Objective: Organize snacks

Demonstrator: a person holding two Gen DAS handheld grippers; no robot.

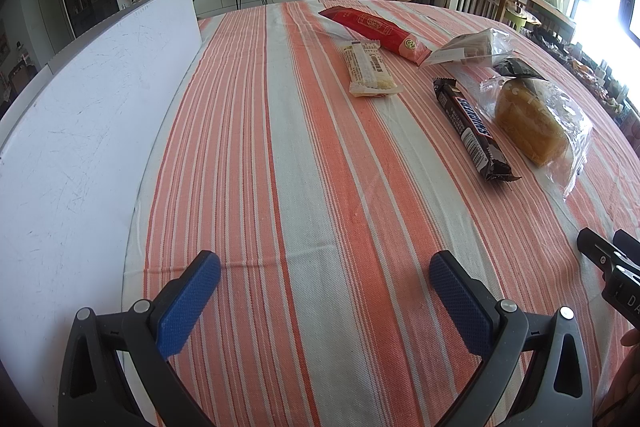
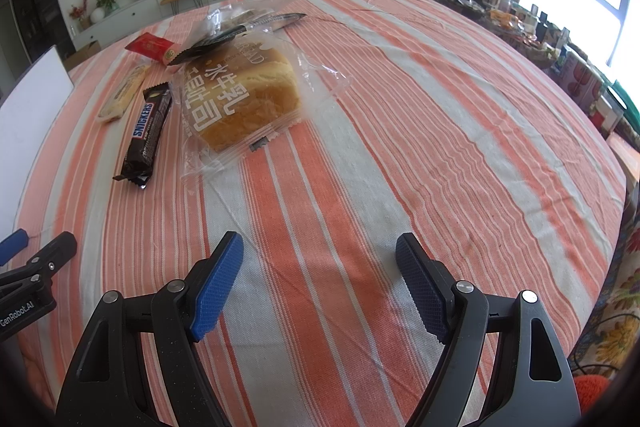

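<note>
Snacks sit in a loose cluster on the striped tablecloth, far half of the table, none sorted yet. Snickers bar lies flat just beside the bagged bread loaf; pale wafer-type bar and red packet further back, clear crinkly bag behind the bread. Handling guess: Snickers is light, fairly stiff, slick wrapper, so pinch across the middle of its narrow width. Bread is soft and squashes easily, loose film bag is slippery, better to take the bag's crimped end or squeeze gently across the loaf. Clear bag looks floppy, contents hard to tell. White board stands along the left edge of the cloth. Left gripper hovers low over bare cloth at the near edge, jaws spread wide, nothing between them. Right gripper same: wide apart, empty, low and level, pointing toward the bread and Snickers, both well ahead. The two tools sit near each other, side by side.
</note>
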